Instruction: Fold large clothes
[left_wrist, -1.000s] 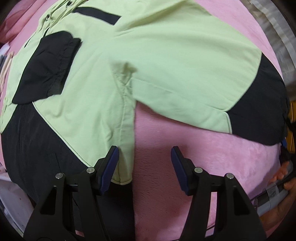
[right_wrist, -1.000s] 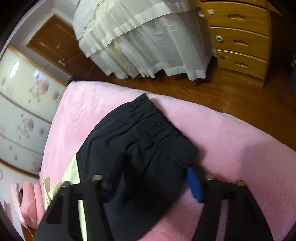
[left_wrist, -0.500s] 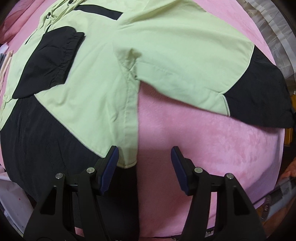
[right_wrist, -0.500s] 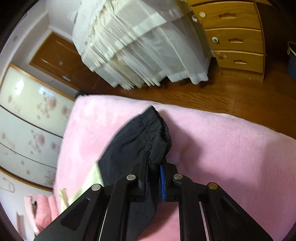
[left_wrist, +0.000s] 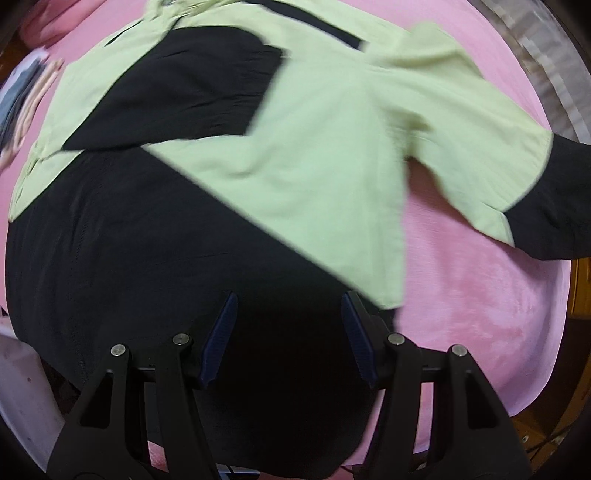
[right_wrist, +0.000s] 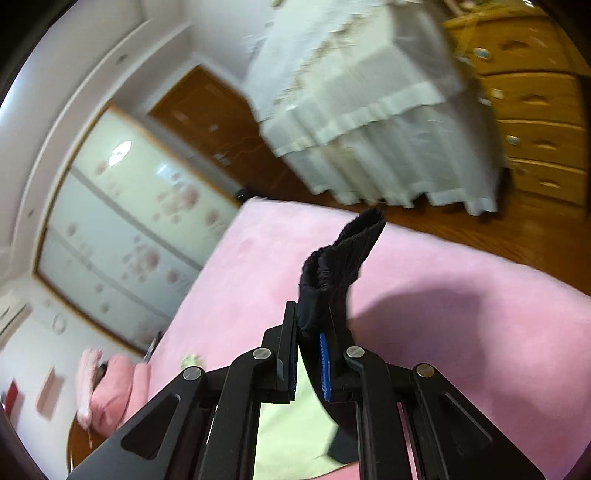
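Note:
A light-green and black jacket (left_wrist: 295, 155) lies spread on the pink blanket (left_wrist: 480, 288). Its left sleeve is folded across the chest, black cuff (left_wrist: 192, 81) on top. My left gripper (left_wrist: 288, 332) is open and empty, hovering over the jacket's black hem (left_wrist: 147, 277). My right gripper (right_wrist: 310, 354) is shut on the black elastic cuff (right_wrist: 340, 266) of the right sleeve and holds it lifted above the blanket (right_wrist: 461, 332). That sleeve (left_wrist: 554, 206) stretches off to the right in the left wrist view.
A wooden dresser (right_wrist: 535, 110) and white curtains (right_wrist: 369, 110) stand beyond the bed. A wardrobe with floral panels (right_wrist: 129, 229) and a pink pillow (right_wrist: 110, 391) are at left. Wooden floor (right_wrist: 480, 229) borders the bed.
My right gripper has closed on the sleeve cuff and lifted it off the blanket. My left gripper has shifted left, from the jacket's side edge to over the black hem.

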